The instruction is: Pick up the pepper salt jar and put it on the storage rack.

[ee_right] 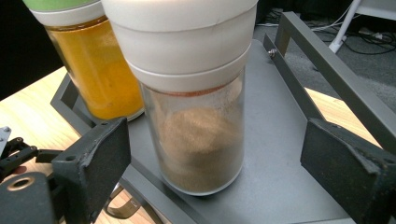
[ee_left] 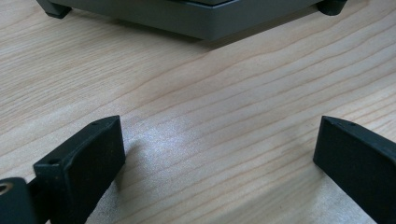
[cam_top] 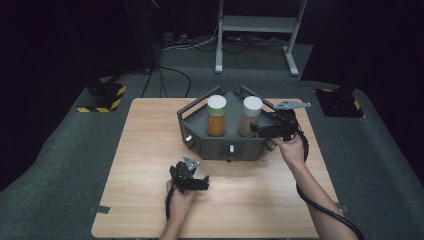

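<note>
A grey metal rack (cam_top: 200,131) stands on the wooden table and carries two jars. The orange spice jar (cam_top: 216,116) with a pale lid is on its left, the brown spice jar (cam_top: 250,117) with a white lid on its right. My right gripper (cam_top: 256,129) reaches the brown jar from the right. In the right gripper view the brown spice jar (ee_right: 198,135) stands between the open jaws, with a gap on each side, and the orange jar (ee_right: 95,70) is behind it. My left gripper (cam_top: 200,181) rests low over the table in front of the rack, open and empty (ee_left: 219,158).
The rack (ee_left: 187,18) has raised rails (ee_right: 327,70) around its edge and knobs on the front. Bare wooden table (cam_top: 150,150) lies to the left and front. Beyond the table are grey carpet, cables and a white stand (cam_top: 257,30).
</note>
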{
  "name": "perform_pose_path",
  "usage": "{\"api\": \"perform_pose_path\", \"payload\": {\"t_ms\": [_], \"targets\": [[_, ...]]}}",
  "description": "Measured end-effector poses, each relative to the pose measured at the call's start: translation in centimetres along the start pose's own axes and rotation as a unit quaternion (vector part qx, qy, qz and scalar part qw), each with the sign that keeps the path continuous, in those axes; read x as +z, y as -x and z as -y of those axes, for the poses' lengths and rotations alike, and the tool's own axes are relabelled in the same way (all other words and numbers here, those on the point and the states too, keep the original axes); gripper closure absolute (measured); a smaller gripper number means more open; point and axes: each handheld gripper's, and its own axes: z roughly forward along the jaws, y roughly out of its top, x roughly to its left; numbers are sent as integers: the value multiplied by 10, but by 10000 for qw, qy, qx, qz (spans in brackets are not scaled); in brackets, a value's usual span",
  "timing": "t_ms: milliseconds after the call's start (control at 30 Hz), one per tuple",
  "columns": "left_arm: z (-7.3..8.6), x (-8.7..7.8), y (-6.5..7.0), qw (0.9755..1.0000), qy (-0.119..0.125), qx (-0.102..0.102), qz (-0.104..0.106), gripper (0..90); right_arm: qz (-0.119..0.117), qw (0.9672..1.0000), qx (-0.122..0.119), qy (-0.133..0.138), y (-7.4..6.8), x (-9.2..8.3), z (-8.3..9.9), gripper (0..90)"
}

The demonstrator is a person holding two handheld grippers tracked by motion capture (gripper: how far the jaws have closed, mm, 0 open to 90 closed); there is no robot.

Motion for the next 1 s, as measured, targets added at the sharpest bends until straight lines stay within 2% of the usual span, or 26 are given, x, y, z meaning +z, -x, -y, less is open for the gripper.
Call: {"api": "perform_pose_path", "payload": {"t_ms": [333,1000], "targets": [[0,0,0,10000,0,2,-1,22,20,10000,-14,16,-1,-5,6,83],[0,0,0,10000,0,3,-1,22,84,10000,38,30,7,-21,23,84]]}}
